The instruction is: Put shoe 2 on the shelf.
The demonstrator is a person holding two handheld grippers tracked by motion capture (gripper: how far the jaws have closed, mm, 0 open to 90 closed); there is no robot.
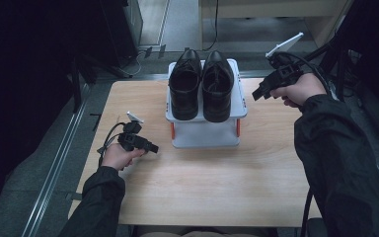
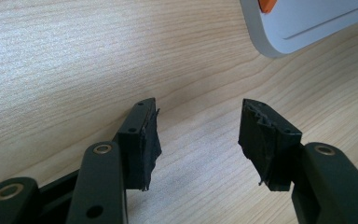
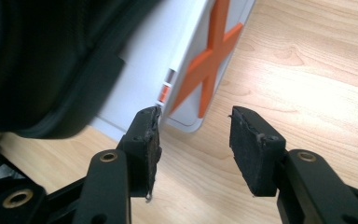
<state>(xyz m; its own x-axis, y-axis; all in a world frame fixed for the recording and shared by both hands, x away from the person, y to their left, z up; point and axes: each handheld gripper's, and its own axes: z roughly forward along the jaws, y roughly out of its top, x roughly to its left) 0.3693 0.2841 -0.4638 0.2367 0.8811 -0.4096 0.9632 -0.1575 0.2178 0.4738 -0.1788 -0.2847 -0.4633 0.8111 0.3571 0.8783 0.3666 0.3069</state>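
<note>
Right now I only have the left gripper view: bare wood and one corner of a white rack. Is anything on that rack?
Observer: Yes, a pair of black shoes stands side by side on top of the white rack.
Operator: Where is the right gripper?
Observer: The right gripper is off the rack's right side, jaws open with nothing between them.
Operator: What does that side look like?
Observer: An orange cross brace runs across it.

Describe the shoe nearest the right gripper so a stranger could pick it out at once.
On the wooden table, toward its far edge, stands a small white rack with orange side braces. Two black lace-up shoes sit side by side on its top shelf, toes toward the person. The one meant is the right-hand shoe, nearest the right gripper.
</note>
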